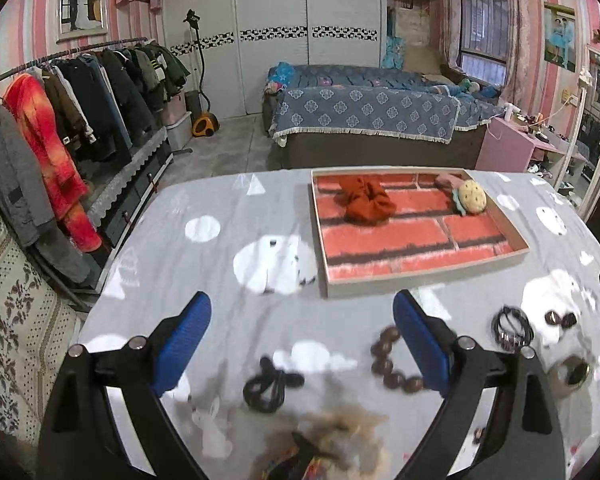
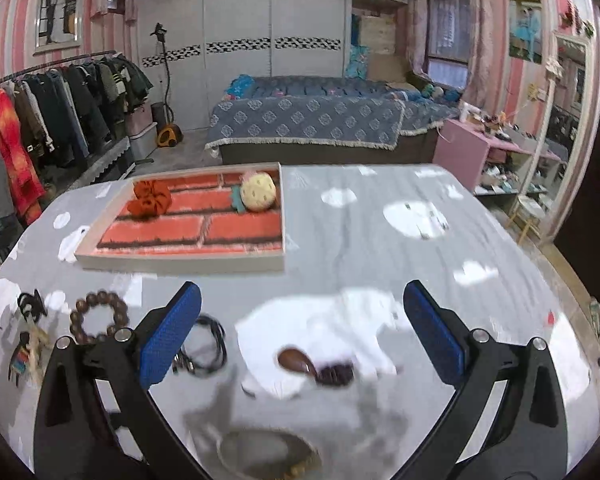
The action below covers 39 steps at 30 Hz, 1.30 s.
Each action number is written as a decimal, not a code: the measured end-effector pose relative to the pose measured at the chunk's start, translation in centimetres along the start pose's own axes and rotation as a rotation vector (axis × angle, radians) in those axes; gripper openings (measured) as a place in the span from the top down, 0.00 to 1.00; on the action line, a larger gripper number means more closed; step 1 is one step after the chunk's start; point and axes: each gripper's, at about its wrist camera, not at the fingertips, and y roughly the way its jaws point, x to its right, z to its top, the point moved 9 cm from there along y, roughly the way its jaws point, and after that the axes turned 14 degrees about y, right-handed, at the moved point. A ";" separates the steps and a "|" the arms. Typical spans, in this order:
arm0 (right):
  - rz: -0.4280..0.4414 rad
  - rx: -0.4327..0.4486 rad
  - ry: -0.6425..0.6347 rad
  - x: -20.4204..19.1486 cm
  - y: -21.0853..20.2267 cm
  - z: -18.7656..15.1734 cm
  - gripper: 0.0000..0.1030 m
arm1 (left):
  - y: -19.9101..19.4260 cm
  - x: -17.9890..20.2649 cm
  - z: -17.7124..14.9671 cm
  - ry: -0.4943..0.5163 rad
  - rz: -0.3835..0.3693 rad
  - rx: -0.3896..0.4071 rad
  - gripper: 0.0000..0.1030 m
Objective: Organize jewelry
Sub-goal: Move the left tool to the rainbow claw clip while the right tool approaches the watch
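A shallow tray (image 1: 422,278) with a red brick-pattern floor sits on the grey tablecloth; it holds an orange scrunchie (image 1: 364,200) and a cookie-shaped hair tie (image 1: 471,198). It also shows in the right wrist view (image 2: 180,262). My left gripper (image 1: 302,344) is open above a black hair clip (image 1: 270,388) and a brown bead bracelet (image 1: 388,362). My right gripper (image 2: 302,330) is open above a dark brown hair clip (image 2: 316,366); a black cord band (image 2: 206,346) lies by its left finger.
More pieces lie near the table's front: a black band (image 1: 512,326), a ring-shaped piece (image 1: 572,372), a white rabbit charm (image 1: 212,428), a fluffy tan piece (image 1: 340,436). A clothes rack (image 1: 80,120) stands left, a bed (image 1: 364,120) behind.
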 end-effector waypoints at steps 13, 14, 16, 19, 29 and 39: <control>-0.079 -0.021 0.031 3.4 -1.6 -6.2 0.04 | -2.9 0.8 -7.4 -0.040 0.000 -0.001 0.12; -0.085 -0.025 0.028 3.4 -1.6 -6.6 0.04 | -2.9 0.8 -7.9 -0.044 0.009 -0.005 0.12; -0.098 -0.027 0.026 3.7 -1.4 -7.3 0.04 | -2.8 0.7 -8.8 -0.043 0.026 -0.013 0.12; -0.108 -0.047 0.032 3.9 -0.8 -8.2 0.05 | -2.4 0.6 -10.3 -0.037 0.028 -0.028 0.12; -0.117 -0.078 0.051 5.0 0.0 -9.7 0.07 | -1.4 0.2 -13.9 -0.031 0.047 -0.063 0.12; -0.121 -0.090 0.029 4.7 0.6 -9.8 0.07 | 0.1 0.4 -15.0 -0.041 0.007 -0.087 0.12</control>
